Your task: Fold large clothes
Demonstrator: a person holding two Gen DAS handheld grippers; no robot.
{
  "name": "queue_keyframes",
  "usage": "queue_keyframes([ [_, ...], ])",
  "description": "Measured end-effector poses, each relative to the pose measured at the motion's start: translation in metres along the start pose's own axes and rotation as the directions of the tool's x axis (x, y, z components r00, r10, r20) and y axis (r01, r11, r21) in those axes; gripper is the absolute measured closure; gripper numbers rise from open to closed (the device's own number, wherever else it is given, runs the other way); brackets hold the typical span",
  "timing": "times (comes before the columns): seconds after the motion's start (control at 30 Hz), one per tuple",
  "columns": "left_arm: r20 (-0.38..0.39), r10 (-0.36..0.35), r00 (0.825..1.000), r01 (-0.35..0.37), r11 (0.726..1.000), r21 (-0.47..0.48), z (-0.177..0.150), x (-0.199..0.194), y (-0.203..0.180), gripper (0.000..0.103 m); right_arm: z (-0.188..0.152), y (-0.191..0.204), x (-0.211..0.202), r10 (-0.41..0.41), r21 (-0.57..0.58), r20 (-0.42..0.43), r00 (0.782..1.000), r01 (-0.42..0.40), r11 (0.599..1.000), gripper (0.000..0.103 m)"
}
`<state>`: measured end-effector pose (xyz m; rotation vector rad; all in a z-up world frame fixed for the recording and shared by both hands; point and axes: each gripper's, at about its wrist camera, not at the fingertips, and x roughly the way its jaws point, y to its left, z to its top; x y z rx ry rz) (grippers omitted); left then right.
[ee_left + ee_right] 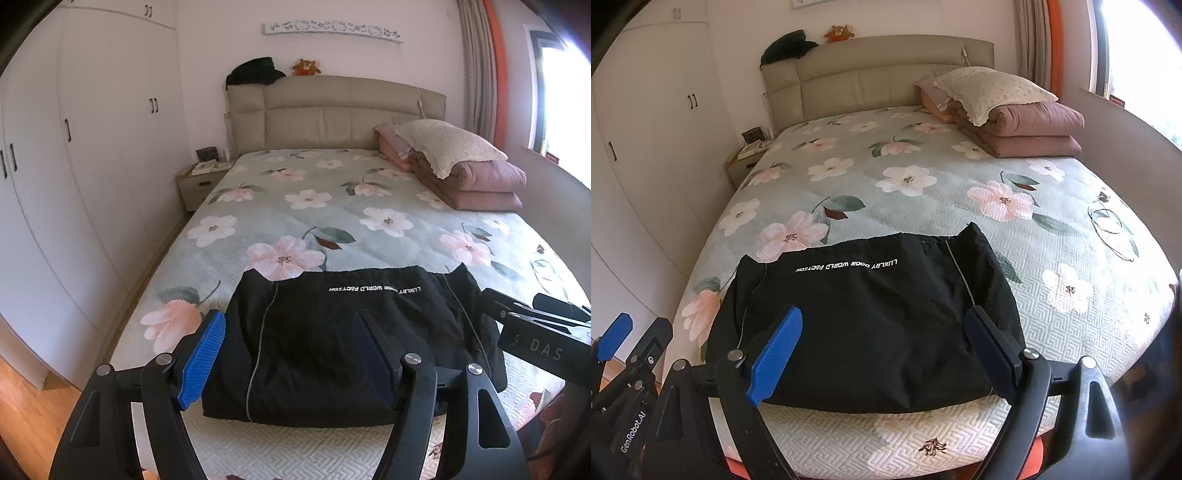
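Hovering wide open and empty, both tongs (291, 360) (884, 356) over folded black garment (347, 339), cable (1112, 229) only in right view

near edge of the black garment (332, 332) is partly behind the left gripper (291, 358) pads in left wrist view; same in right wrist view, behind the right gripper (886, 354) pads. its folded layers underneath can't be seen. middle word of the white print is creased in left view, unreadable there. right gripper body cut off by the right edge of left view, only "das" legible. left gripper cut by left edge in right view, just one blue pad + frame. small items on nightstand (201, 177) too small to id. dark heap (255, 72) on headboard: can't tell what. window (565, 92) blown out. thin wire (1108, 221) on bedspread, unclear what.
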<state>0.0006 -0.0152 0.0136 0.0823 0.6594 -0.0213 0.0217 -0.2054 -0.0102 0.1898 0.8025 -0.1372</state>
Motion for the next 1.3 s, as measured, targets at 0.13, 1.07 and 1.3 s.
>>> queue_keyframes([
  [0.13, 0.008, 0.002, 1.0, -0.002, 1.0, 0.007, 0.001, -0.001, -0.001, 0.03, 0.0, 0.0, 0.001, 0.003, -0.003, 0.002, 1.0, -0.003, 1.0, 0.012],
  [1.07, -0.008, 0.038, 0.999, -0.038, 0.999, 0.016, 0.002, 0.007, 0.005, 0.03, -0.004, -0.007, 0.011, 0.032, -0.065, -0.036, 0.999, -0.034, 0.997, 0.012],
  [1.3, -0.021, 0.055, 0.998, -0.055, 0.998, 0.006, -0.003, 0.013, 0.017, 0.03, -0.007, -0.006, 0.014, 0.042, -0.081, -0.048, 0.998, -0.045, 0.996, 0.012],
])
